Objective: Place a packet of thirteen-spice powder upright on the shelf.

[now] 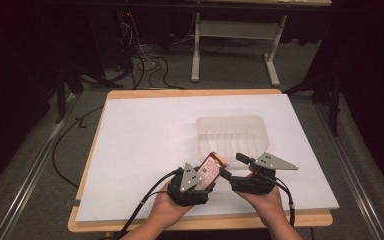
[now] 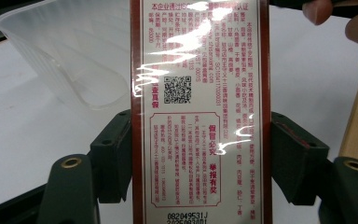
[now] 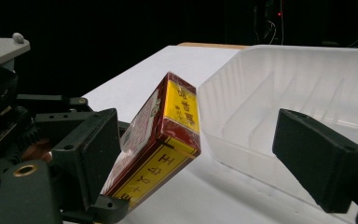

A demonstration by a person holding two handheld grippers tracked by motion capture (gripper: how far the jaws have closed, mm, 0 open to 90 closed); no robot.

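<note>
A red and yellow carton [image 1: 211, 164] with a white printed back [image 2: 200, 93] is held up over the table's near edge. My left gripper [image 1: 205, 176] [image 2: 200, 158] is shut on it, one pad on each long side. In the right gripper view the carton [image 3: 163, 140] tilts up to the right, between the jaws of my right gripper [image 3: 203, 158] [image 1: 232, 166]. That gripper is open: the carton lies close to its left jaw, and the right jaw stands well apart from it.
A clear ribbed plastic tray [image 1: 232, 132] [image 3: 307, 84] [image 2: 65, 56] sits empty just beyond the grippers, on the white sheet [image 1: 150, 130] that covers the wooden table. Cables trail off the near edge. A desk frame [image 1: 235, 45] and floor cables lie beyond the table.
</note>
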